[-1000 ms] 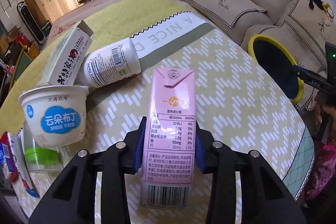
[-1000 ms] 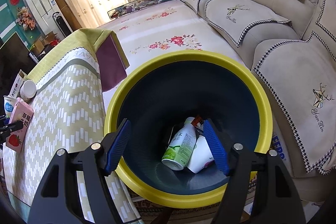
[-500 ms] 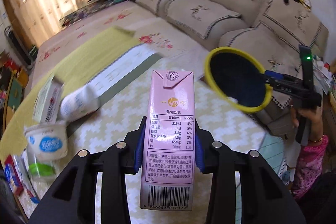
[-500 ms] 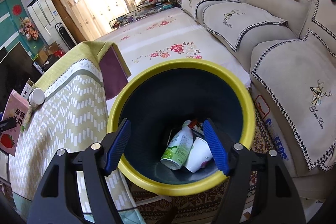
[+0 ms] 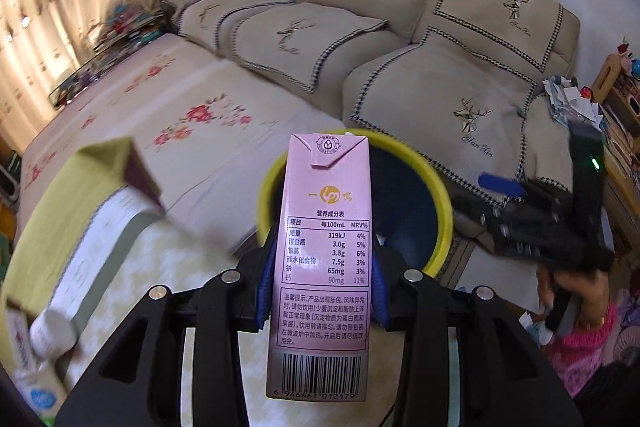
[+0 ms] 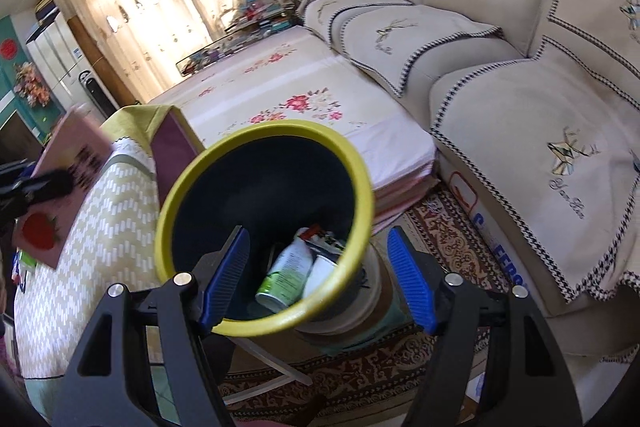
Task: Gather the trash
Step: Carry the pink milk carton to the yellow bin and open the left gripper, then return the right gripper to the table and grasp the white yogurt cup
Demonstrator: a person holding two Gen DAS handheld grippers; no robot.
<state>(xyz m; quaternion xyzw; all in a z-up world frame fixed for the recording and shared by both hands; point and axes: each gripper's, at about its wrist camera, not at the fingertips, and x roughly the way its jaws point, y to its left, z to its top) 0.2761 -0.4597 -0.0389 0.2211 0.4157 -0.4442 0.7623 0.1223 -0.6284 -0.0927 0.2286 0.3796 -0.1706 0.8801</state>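
Observation:
My left gripper (image 5: 320, 287) is shut on a pink milk carton (image 5: 322, 259) and holds it upright in the air, in front of the yellow-rimmed dark bin (image 5: 438, 211). The carton also shows at the left of the right wrist view (image 6: 60, 187). My right gripper (image 6: 318, 281) is open, its blue fingers either side of the bin's near rim (image 6: 280, 323). The bin (image 6: 188, 187) holds a green-and-white bottle (image 6: 286, 279) and a white cup (image 6: 322, 275). My right gripper shows in the left wrist view (image 5: 532, 211).
A table with a yellow-green patterned cloth (image 6: 80, 267) stands left of the bin. A white bottle (image 5: 52, 331) and a cup (image 5: 38, 393) lie on it. A beige sofa (image 6: 520, 87) and a floral mat (image 6: 300, 99) lie behind.
My left gripper has carried the pink carton up off the table and across toward the bin. My right gripper has drawn back and the bin now looks smaller and tilted.

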